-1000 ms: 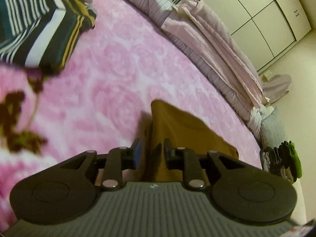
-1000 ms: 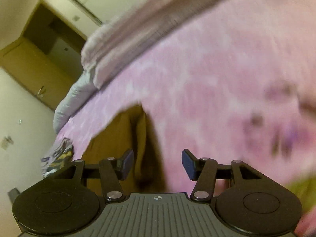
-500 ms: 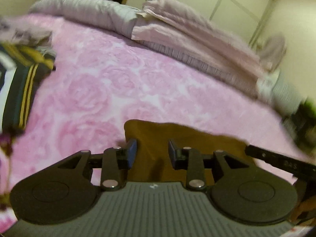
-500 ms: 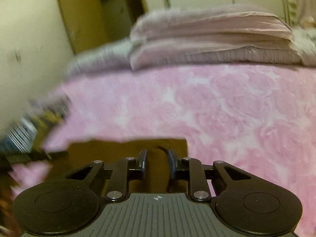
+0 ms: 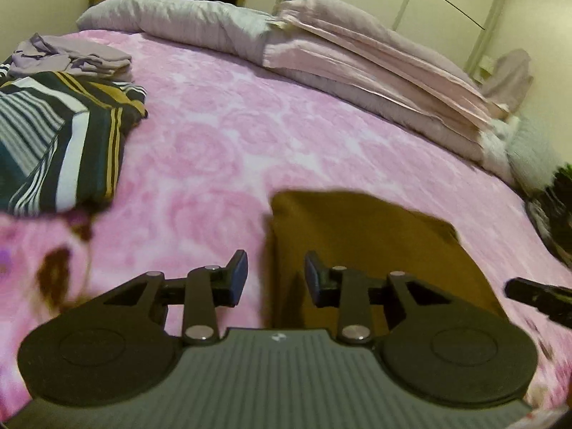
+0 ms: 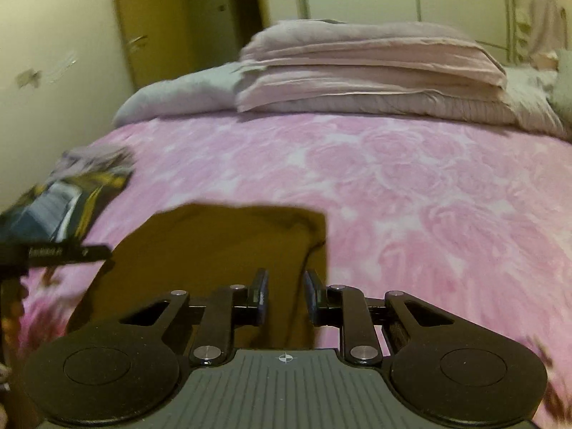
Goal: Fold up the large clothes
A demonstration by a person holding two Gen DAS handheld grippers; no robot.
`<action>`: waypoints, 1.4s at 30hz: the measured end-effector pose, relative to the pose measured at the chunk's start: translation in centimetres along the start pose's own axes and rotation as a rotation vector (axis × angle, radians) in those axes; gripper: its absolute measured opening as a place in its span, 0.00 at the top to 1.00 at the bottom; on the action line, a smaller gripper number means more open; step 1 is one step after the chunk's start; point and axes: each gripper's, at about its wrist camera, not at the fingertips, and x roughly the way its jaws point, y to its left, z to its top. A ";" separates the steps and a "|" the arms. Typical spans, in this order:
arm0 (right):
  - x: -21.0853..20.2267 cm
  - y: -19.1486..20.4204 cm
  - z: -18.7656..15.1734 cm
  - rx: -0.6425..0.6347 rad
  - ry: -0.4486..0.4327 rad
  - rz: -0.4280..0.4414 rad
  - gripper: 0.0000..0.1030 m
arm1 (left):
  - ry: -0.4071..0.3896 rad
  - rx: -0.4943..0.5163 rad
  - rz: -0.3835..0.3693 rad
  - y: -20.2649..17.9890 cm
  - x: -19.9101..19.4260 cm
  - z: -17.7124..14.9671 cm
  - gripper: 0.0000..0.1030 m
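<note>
The mustard-brown garment (image 5: 357,236) lies on the pink flowered bed cover (image 5: 214,125), near its front edge, between the two grippers. The left gripper (image 5: 275,279) has just been opening: its jaws stand apart, with the cloth's side edge between them but not pressed. The right gripper (image 6: 286,293) has just been closing and seems to pinch a thick fold at the other side.

If only one side is held, the garment can swing, sag or unfold when it is carried. It can also land crooked.

The left view shows the striped clothes (image 5: 53,136) clearly, while the right view shows them blurred. Only the right view shows the cloth filling its own jaws.
</note>
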 end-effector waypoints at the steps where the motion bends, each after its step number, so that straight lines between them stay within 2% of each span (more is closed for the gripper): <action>1: -0.6 0.7 -0.8 -0.006 0.009 0.015 0.81 | 0.012 0.024 -0.014 -0.6 -1.1 -0.8 0.72; 4: -0.4 2.3 -3.1 -0.035 0.053 -0.008 0.82 | 0.071 0.085 -0.044 -2.1 -2.3 -3.1 0.72; 7: 0.7 2.3 -4.0 -0.033 0.083 -0.030 0.81 | 0.118 0.108 0.006 -3.0 -1.9 -4.6 0.72; 9: 0.0 2.3 -3.4 -0.006 0.090 -0.038 0.68 | 0.121 0.106 0.030 -3.6 -2.6 -4.4 0.73; 11: -1.1 2.4 -3.2 0.017 0.099 -0.029 0.44 | 0.124 0.117 0.050 -4.3 -3.6 -4.0 0.69; 16: -3.6 2.8 -4.3 0.062 0.108 0.024 0.42 | 0.134 0.158 0.077 -5.8 -6.3 -4.4 0.57; 22: -5.3 3.3 -5.3 0.087 0.115 0.033 0.41 | 0.129 0.196 0.064 -6.8 -8.2 -5.3 0.55; 29: -5.6 2.6 -4.3 0.101 0.084 0.022 0.41 | 0.074 0.187 0.057 -5.7 -8.8 -4.0 0.53; 31: -5.2 1.4 -3.5 0.136 0.067 0.032 0.38 | 0.043 0.138 0.049 -4.2 -8.3 -2.9 0.44; 33: -4.3 -0.5 -2.7 0.219 0.045 0.057 0.32 | 0.041 0.042 0.020 -1.7 -6.8 -1.5 0.42; 35: -2.7 -2.7 -1.8 0.319 0.055 0.077 0.29 | 0.083 -0.082 -0.052 0.9 -4.7 -0.2 0.41; 37: -0.4 -4.9 -1.3 0.413 0.071 0.119 0.29 | 0.166 -0.196 -0.140 3.1 -1.5 0.6 0.41; 39: 2.1 -6.8 -1.1 0.503 0.098 0.156 0.29 | 0.213 -0.279 -0.155 4.4 1.2 0.9 0.41; 42: 5.3 -9.2 -1.4 0.625 0.148 0.223 0.29 | 0.268 -0.374 -0.218 5.7 4.6 0.8 0.43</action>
